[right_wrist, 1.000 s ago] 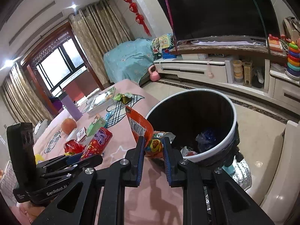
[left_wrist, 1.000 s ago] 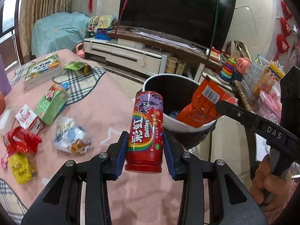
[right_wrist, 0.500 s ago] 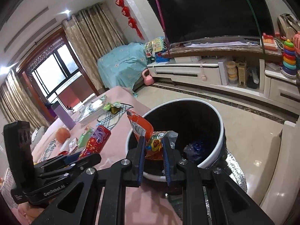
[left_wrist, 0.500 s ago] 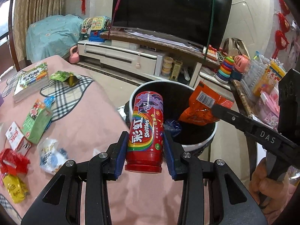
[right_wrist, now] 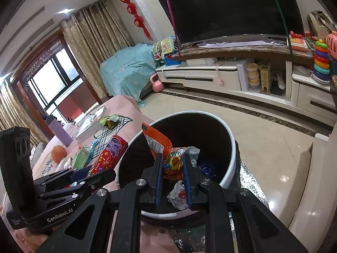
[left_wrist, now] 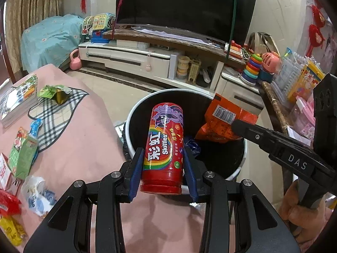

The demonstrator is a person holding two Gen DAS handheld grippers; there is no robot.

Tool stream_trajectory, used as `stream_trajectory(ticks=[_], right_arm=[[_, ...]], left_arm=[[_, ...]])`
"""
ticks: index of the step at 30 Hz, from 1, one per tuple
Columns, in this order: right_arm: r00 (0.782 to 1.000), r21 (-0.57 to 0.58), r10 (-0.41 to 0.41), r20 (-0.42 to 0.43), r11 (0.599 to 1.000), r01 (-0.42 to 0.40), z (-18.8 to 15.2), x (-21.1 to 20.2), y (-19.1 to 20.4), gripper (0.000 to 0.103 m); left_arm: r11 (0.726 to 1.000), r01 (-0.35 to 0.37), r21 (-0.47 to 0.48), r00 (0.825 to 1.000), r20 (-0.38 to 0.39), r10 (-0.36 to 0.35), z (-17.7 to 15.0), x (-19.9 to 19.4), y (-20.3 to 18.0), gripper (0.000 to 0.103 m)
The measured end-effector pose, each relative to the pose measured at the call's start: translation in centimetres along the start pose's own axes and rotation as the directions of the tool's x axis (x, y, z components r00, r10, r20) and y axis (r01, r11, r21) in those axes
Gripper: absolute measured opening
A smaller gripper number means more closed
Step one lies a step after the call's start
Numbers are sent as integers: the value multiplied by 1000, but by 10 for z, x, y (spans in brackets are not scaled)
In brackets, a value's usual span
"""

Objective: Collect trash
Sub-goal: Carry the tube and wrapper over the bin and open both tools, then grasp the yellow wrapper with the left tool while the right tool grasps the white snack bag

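Note:
My left gripper [left_wrist: 163,158] is shut on a red Skittles tube [left_wrist: 165,145], held upright over the near rim of a white bin [left_wrist: 134,113] with a black liner. My right gripper [right_wrist: 171,165] is shut on an orange snack wrapper [right_wrist: 157,142], hanging over the bin's [right_wrist: 230,141] open mouth. In the left wrist view that wrapper [left_wrist: 223,120] hangs at the bin's right side, with the right gripper's black body behind it. In the right wrist view the tube [right_wrist: 109,154] shows at the left, beside the bin. Blue and white wrappers lie at the bin's bottom.
A pink-clothed table [left_wrist: 84,147] to the left carries a green carton [left_wrist: 23,156], books [left_wrist: 19,99], a green wrapper [left_wrist: 54,90], a clear bag [left_wrist: 38,194] and red and yellow packets [left_wrist: 8,217]. A TV cabinet [left_wrist: 134,59] with toys stands behind. Shiny foil [right_wrist: 250,181] lies around the bin.
Both grippers have moved toward the bin with their loads. The bin now sits lower and more central in both views, and the wrapper hangs over its mouth instead of over the table edge.

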State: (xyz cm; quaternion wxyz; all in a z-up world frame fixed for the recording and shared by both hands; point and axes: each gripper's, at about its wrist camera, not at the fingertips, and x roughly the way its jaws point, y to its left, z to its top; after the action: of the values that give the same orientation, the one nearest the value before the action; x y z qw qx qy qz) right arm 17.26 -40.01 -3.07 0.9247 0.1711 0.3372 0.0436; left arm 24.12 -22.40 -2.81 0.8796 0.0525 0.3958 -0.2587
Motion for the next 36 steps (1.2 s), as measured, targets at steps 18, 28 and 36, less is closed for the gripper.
stream_trajectory(ticks=[18,28,36], right_arm=[[1000,45,13,0,999,-13,0,-1,-8,61],[998,35,54,24,998,-55,-11,-13,13,94],[996,18,86,7,996,-86,-31,-13,40,97]], left_arm=[[999,-44,-30,999,17,44,-13,-11,8,68],[990,-84,-110,996,2,85,-55,-38,37,72],[974,-127,-188,991,4,130,-92,-68,68,72]])
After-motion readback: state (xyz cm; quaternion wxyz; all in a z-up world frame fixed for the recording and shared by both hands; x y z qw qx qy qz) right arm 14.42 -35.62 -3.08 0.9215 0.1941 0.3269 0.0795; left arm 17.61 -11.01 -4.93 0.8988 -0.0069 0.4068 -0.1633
